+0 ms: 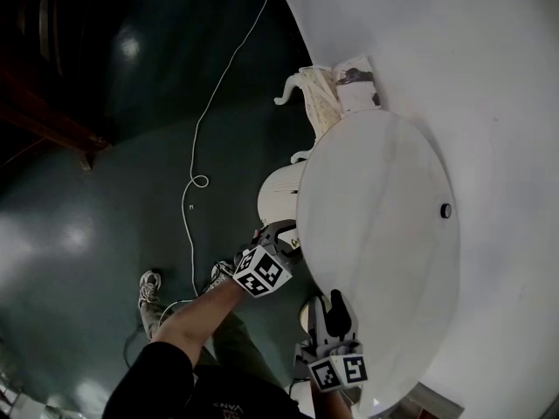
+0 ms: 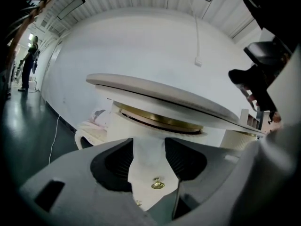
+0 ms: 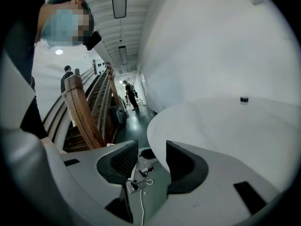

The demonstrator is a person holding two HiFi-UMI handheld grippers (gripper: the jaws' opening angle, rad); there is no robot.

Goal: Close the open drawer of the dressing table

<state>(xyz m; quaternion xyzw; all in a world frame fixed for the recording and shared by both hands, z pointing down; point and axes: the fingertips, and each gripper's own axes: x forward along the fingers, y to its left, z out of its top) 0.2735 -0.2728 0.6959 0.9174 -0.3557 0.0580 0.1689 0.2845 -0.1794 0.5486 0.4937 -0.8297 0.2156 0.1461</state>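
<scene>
Left gripper [image 1: 278, 234], centre of the head view, is facing the drawer [image 1: 279, 192] with its jaws spread wide and gripping nothing. The drawer is projecting left from under the round tabletop [image 1: 384, 225], and its brass knob [image 2: 158, 185] is showing between the jaws. Right gripper [image 1: 335, 305], lower centre, is hovering at the tabletop edge, jaws wide and empty.

A thin white cord [image 1: 200, 182] trails over the dark green floor [image 1: 79, 225], beside a wooden banister [image 3: 84, 114], with people [image 3: 130, 94] standing down the corridor.
</scene>
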